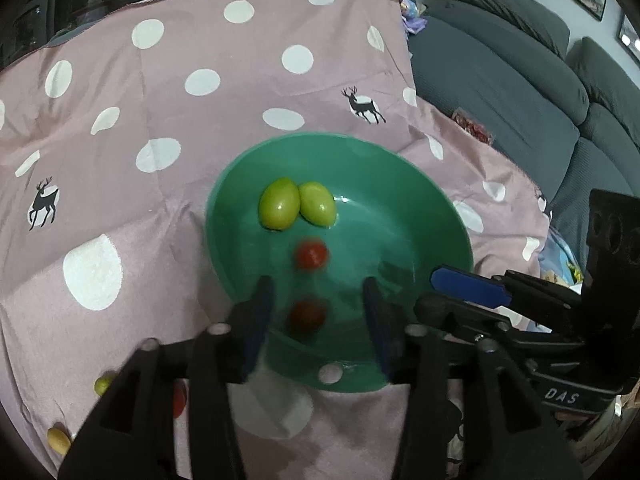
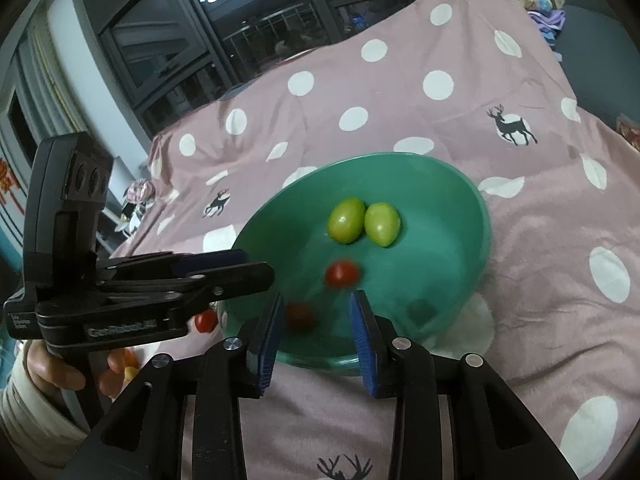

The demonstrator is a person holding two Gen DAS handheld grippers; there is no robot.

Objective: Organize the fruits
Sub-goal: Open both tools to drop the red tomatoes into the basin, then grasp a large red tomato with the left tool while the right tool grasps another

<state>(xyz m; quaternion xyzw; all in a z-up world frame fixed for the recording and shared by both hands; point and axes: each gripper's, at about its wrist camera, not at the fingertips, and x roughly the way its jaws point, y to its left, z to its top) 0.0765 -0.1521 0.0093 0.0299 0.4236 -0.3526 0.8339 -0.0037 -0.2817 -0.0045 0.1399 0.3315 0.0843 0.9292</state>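
Note:
A green bowl point(image 1: 420, 216) point(image 2: 452, 216) sits on a pink dotted cloth. Two green fruits point(image 1: 280, 209) point(image 2: 346, 220) lie side by side in it, with two blurred red cherry tomatoes point(image 1: 312, 255) point(image 2: 341, 273) nearer me. My left gripper point(image 1: 318, 292) is open over the bowl's near rim, a red tomato point(image 1: 307, 316) between its fingers, not gripped. My right gripper point(image 2: 316, 316) is open at the bowl's near rim, the second tomato point(image 2: 300, 316) beside its left finger. The left gripper also shows in the right wrist view point(image 2: 240, 270), the right in the left wrist view point(image 1: 468, 286).
More loose fruits lie on the cloth left of the bowl: a green one point(image 1: 103, 385), a yellow one point(image 1: 58, 440), a red tomato point(image 2: 206, 321). A grey sofa point(image 1: 520, 92) stands to the right. Windows point(image 2: 224, 40) are behind the table.

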